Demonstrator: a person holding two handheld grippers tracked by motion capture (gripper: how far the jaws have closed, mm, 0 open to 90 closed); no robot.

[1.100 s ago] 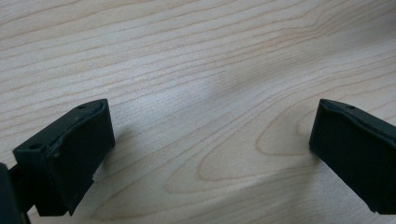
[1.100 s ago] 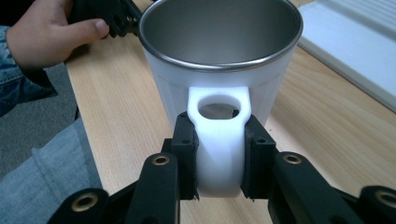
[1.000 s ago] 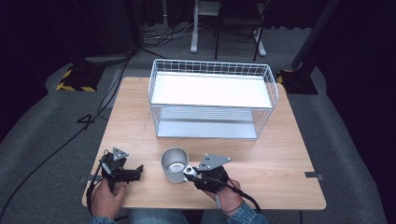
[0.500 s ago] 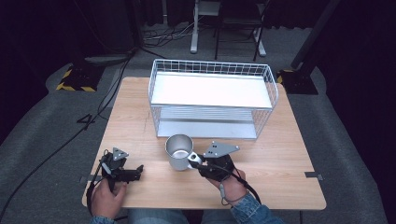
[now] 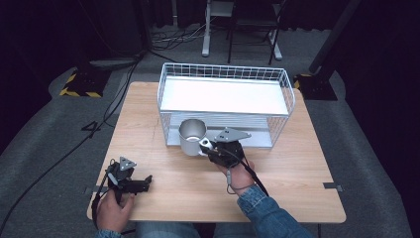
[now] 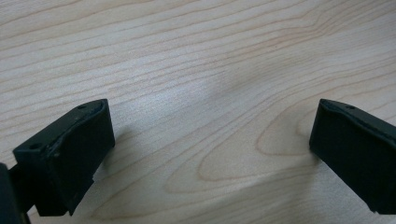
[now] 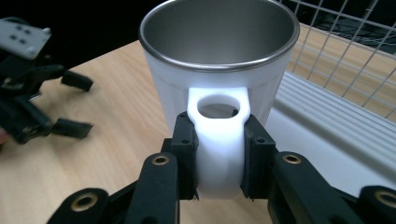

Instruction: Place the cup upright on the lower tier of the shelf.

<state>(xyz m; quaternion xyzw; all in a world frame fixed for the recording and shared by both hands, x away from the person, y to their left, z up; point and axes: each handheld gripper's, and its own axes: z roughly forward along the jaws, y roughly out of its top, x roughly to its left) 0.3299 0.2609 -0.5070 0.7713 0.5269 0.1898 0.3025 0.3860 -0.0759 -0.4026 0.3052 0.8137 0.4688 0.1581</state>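
Mug (image 7: 219,70) handle clamped between right tongs (image 7: 218,154), steel-lined inside.

One mug (image 5: 192,137), one wire rack (image 5: 225,106), two grippers and one table (image 5: 148,124).

Both tools are black; the left claw (image 5: 143,181) carries a grey three-cornered plate and a black trailing cable; the right claw (image 7: 218,163) has squared black pads and brass-ringed pivot screws on its arms; a blue denim sleeve (image 5: 265,213) covers the right forearm.
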